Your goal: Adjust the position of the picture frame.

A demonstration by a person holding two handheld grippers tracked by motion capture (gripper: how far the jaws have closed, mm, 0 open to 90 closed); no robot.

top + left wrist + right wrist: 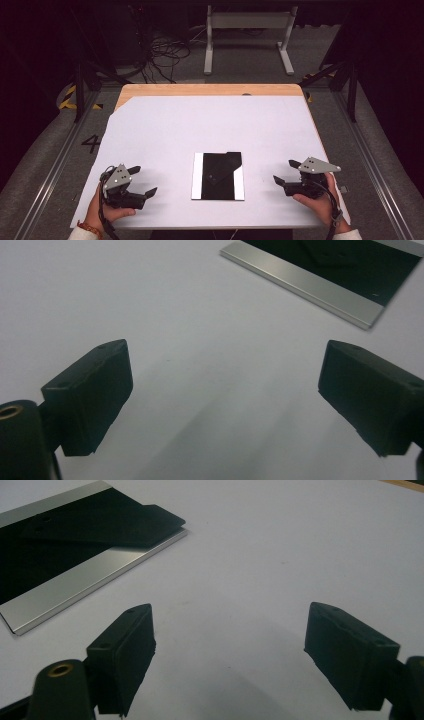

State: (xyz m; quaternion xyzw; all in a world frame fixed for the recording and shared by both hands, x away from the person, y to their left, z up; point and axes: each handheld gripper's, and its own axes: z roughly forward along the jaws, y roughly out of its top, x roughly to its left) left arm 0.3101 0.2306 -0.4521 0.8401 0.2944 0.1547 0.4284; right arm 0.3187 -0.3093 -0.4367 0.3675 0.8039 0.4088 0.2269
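Note:
A flat rectangular plate (218, 176) with silver side strips and a black middle lies near the front centre of the white table top (210, 125). A black flat piece (222, 167) with a cut corner rests on it. My left gripper (142, 180) sits at the front left, open, nothing between its jaws. My right gripper (286, 171) sits at the front right, open and empty. In the left gripper view the plate (320, 287) lies ahead to the right of the left gripper (225, 385). In the right gripper view the plate (85, 580) is ahead to the left of the right gripper (227, 650).
A bare wooden strip (210, 89) shows along the table's far edge. Beyond it a white table frame (247, 35) and loose cables (165, 52) lie on the floor. Metal rails (50, 170) run along both sides of the table.

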